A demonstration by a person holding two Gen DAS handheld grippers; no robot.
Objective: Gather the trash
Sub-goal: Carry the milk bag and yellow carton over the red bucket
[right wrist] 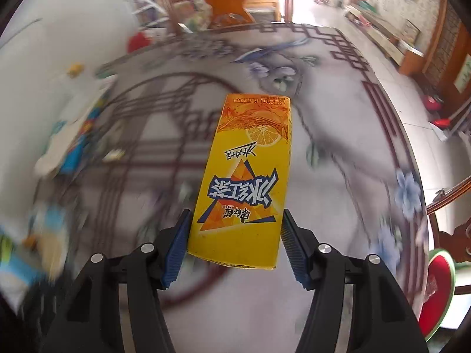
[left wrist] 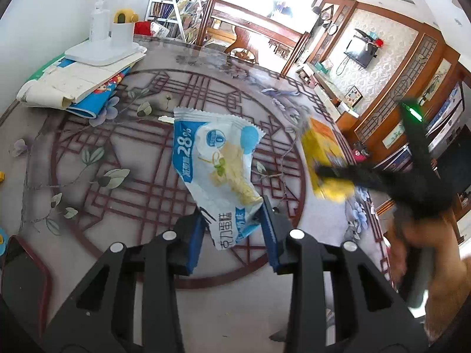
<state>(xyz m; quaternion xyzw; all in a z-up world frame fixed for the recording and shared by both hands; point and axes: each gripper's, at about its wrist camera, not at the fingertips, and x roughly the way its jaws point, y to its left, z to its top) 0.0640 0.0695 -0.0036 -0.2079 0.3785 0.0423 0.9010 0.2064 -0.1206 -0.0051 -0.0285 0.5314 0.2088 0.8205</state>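
A white and blue snack wrapper (left wrist: 217, 158) stands up off the patterned table (left wrist: 117, 206). Its lower end is pinched between the blue pads of my left gripper (left wrist: 234, 228), which is shut on it. A yellow iced tea carton (right wrist: 250, 176) sits upside down between the pads of my right gripper (right wrist: 235, 235). That gripper is shut on the carton and holds it above the table. The background behind it is smeared. In the left wrist view the carton (left wrist: 322, 153) shows blurred at the right, gripped by the black tool in a person's hand (left wrist: 412, 250).
A white lamp base (left wrist: 103, 50) rests on a stack of papers and booklets (left wrist: 73, 85) at the table's far left. A dark device in a red case (left wrist: 23, 279) lies near left. The table's curved edge (right wrist: 412, 158) runs along the right, with a red stool (right wrist: 438, 291) below it.
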